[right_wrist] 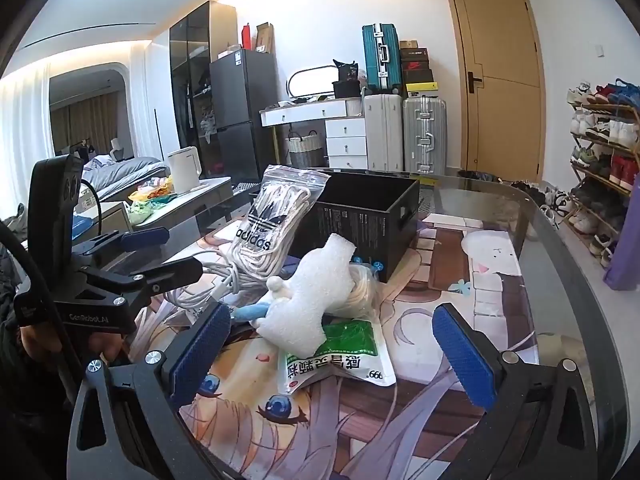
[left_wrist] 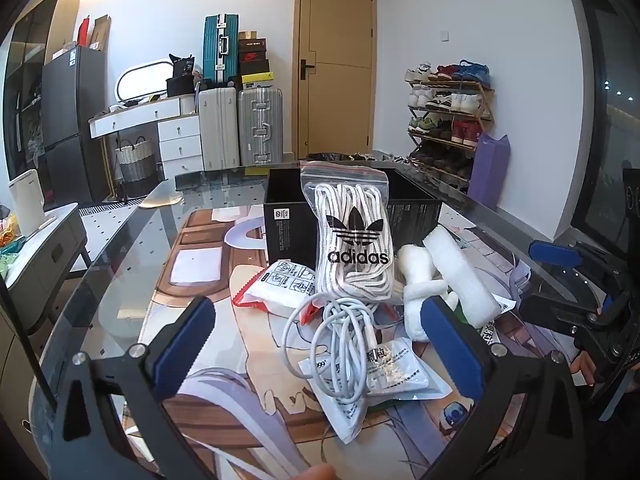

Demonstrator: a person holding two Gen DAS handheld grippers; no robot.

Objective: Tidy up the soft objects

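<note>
We hold both grippers over a glass table (left_wrist: 120,256), each angled down at a pile of soft goods. Our left gripper (left_wrist: 320,340) stands wide open with nothing between its blue pads, a coiled white cable (left_wrist: 336,344) lying on the table just ahead of it. Our right gripper (right_wrist: 332,344) is spread just as wide and grips nothing, with a white foam piece (right_wrist: 316,300) and a green sachet (right_wrist: 344,356) in front of it. A bag of laces (left_wrist: 352,236) leans upright against an open black box (right_wrist: 360,216) behind the pile. A red-edged packet (left_wrist: 276,284) lies left of the laces.
</note>
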